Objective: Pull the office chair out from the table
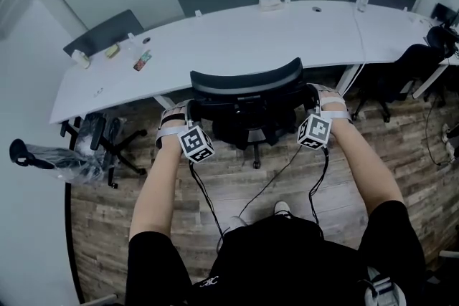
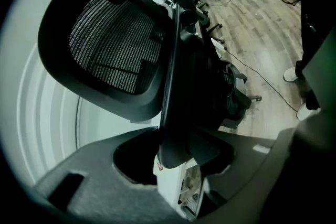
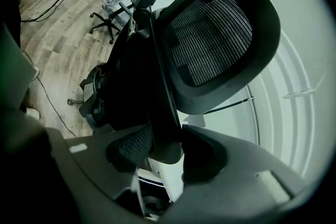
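The white surface [image 1: 237, 32] curves across the room. The office chair [image 1: 247, 82] stands on the wooden floor [image 1: 237, 175], tucked in at the middle of the surface's near edge with its backrest towards us. We judge it not yet pulled out.

Several things could go wrong from here. The chair sits on a swivel base, so if we draw harder on one side than the other, the backrest could turn instead of rolling straight back. We cannot see whether anything on the chair sits under the near edge, and a catch there would jerk the grip. Both grippers hold only the thin rim of the backrest, so a sharp tug could slide the pads off it. Their cables [image 1: 204, 197] trail over the floor behind the chair, next to our shoe [image 1: 282, 208]. The castors could run onto either.

The left gripper [image 2: 176, 152] is partly closed. Its jaws pinch the left edge of the backrest frame [image 2: 170, 76], with the mesh [image 2: 115, 34] beyond. The right gripper [image 3: 165, 149] is closed about as far and clamps the right edge of the frame in the same way.
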The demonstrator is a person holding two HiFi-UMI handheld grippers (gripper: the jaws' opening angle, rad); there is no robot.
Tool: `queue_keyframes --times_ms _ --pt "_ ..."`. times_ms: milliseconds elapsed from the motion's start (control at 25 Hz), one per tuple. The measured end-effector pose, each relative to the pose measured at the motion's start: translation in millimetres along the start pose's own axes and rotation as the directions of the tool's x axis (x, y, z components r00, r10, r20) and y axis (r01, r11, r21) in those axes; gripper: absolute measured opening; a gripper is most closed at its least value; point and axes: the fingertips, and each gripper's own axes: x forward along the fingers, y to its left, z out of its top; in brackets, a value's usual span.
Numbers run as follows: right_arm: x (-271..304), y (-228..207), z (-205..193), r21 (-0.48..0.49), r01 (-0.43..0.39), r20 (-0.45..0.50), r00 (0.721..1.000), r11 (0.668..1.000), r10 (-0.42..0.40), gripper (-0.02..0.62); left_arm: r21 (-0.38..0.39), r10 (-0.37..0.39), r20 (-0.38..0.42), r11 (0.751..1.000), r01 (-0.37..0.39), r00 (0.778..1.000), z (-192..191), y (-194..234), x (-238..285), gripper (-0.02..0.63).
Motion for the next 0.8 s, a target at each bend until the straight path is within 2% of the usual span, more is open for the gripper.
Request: queue_keyframes --times_ms 280,480,800 --pt "-35 16 2 -0.024 -0.035 0.060 0.998 0.999 0.036 0.184 -0.029 0.004 -0.028 1.000 -0.005 1.000 -6 -22 -37 0.176" --pt "-80 60 19 -0.043 -0.021 0.096 0.995 0.999 0.025 0.179 -0.043 0.022 -0.033 0.999 -0.023 0.999 -34 -64 -76 0.176" --pt "-113 55 28 -0.027 -0.031 0.066 0.997 0.999 0.032 0.178 -0.033 0.005 -0.003 0.999 -0.005 1.000 -42 -62 -114 0.175"
